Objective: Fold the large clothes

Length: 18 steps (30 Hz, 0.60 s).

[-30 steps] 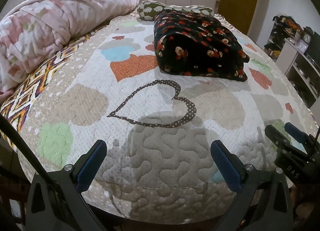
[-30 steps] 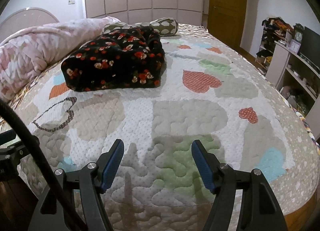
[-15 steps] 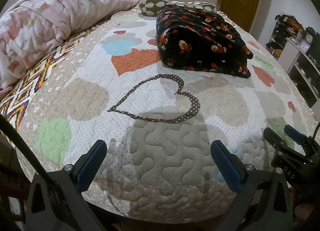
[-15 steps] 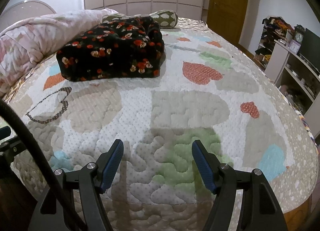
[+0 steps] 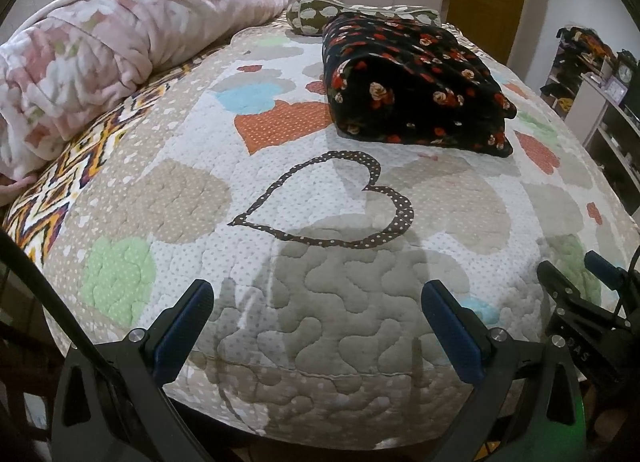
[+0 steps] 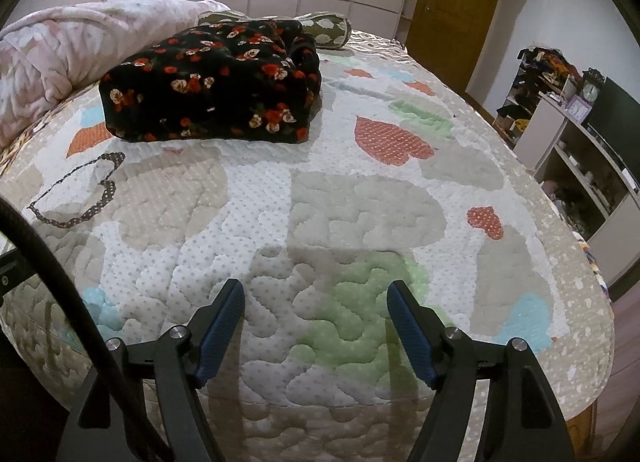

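Left tongs: The jaws are spread wide. Nothing is held and nothing is touched. Only the quilt is seen under them.

Right tongs: The jaws have just been opened a bit more and now stand wide. Nothing is between them. No cloth is touched.

Right tongs seen from the left: They are seen at 4 o'clock in the left view, just beside the left tongs.

Black flower garment: It is already folded into a thick block. It is laid far up the bed, well apart from both tongs. It is seen at 1 o'clock in the left view and at 11 o'clock in the right view.

Pink blanket: It is piled at 10 o'clock, beside the garment.

Step in hand: The fold looks done, so the tongs are probably being held back at the bed edge.

How it is done well: The tongs should be kept wide and lifted clear, so the neat block is not pulled or bumped.
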### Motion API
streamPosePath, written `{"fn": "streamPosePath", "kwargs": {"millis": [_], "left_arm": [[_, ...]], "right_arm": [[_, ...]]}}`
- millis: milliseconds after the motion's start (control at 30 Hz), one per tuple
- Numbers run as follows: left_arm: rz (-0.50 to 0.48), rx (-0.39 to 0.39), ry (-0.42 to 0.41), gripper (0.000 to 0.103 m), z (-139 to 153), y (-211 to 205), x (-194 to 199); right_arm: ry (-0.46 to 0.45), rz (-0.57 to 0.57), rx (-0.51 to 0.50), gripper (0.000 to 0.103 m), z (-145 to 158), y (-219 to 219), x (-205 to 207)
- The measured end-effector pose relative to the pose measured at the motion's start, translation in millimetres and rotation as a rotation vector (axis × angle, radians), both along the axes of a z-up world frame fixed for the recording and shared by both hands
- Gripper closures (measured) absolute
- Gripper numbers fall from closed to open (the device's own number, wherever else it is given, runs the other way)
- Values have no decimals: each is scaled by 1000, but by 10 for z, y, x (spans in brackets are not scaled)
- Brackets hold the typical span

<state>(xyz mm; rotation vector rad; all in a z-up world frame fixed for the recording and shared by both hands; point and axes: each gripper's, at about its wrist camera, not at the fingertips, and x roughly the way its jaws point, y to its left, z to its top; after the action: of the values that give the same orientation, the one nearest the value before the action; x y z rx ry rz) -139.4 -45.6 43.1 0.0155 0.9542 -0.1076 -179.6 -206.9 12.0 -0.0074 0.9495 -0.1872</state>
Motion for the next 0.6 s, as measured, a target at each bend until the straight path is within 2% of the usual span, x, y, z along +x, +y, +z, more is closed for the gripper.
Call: {"fn": "streamPosePath", "kwargs": {"millis": [600], "left_arm": [[-14,12,1,0,-20,-64,-14]], "right_arm": [[16,-4,-10,23,-14,4,25]]}}
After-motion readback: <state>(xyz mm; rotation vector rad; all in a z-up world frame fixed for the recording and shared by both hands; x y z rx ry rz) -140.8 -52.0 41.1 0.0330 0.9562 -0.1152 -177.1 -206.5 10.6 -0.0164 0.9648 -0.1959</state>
